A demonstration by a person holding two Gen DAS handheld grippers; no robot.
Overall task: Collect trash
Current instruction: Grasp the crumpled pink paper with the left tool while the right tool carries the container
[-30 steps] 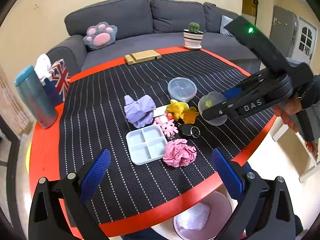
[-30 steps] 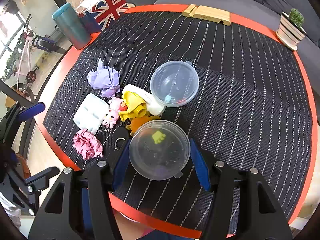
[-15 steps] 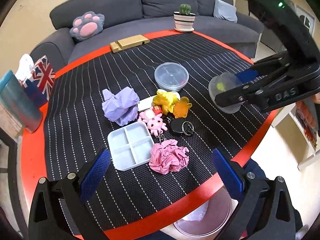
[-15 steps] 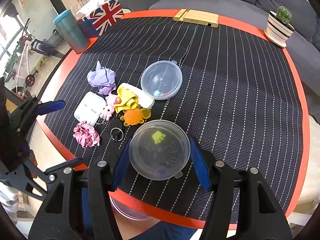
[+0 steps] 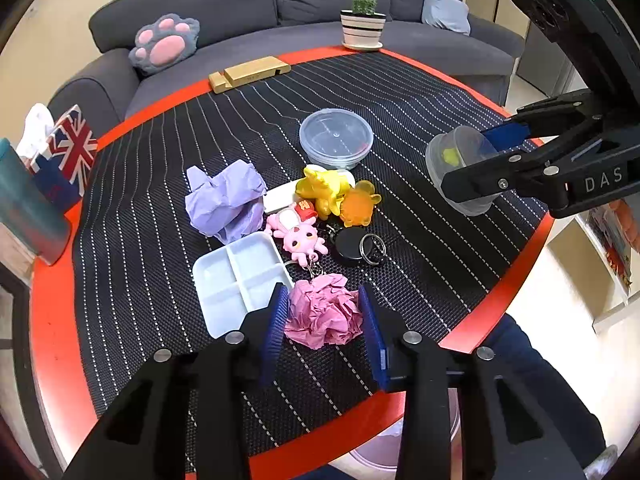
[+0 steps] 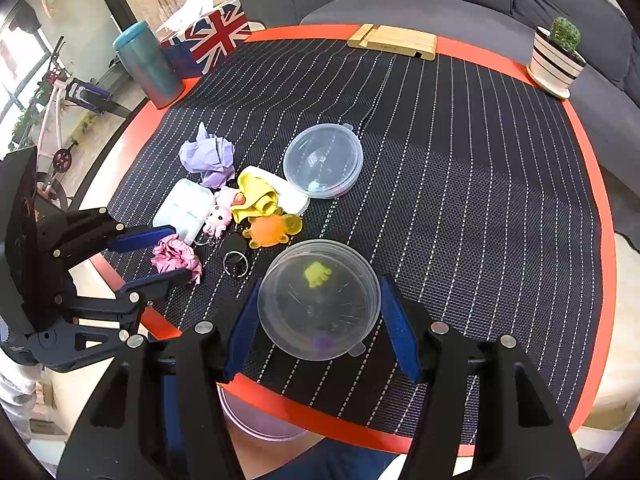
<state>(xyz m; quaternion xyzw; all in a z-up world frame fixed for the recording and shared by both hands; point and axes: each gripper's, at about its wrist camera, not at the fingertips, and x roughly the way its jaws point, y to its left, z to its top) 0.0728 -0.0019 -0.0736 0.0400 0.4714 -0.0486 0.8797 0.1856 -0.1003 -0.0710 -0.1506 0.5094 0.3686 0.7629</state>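
Note:
My left gripper (image 5: pixel 323 320) is shut on a crumpled pink paper ball (image 5: pixel 322 314) at the near edge of the black striped table mat; the ball (image 6: pixel 176 255) and the gripper (image 6: pixel 176 252) also show in the right wrist view. My right gripper (image 6: pixel 318 304) is shut on a clear plastic container (image 6: pixel 318 300) and holds it above the mat's front edge; it shows too in the left wrist view (image 5: pixel 460 172). A crumpled purple paper ball (image 5: pixel 226 200) lies on the mat. A pink bin (image 6: pixel 256 416) sits below the table's front edge.
A second clear container (image 5: pixel 336 138), a white divided tray (image 5: pixel 236 276), toy keychains (image 5: pixel 320 208) and a black round tag (image 5: pixel 352 240) lie mid-table. A teal cup (image 6: pixel 148 64), flag tissue box (image 6: pixel 208 36), wooden stand (image 6: pixel 394 42) and cactus pot (image 6: pixel 556 60) stand at the rim.
My left gripper moved forward and closed its fingers onto the pink paper ball. My right gripper lifted and drew the clear container back toward the table's front edge.

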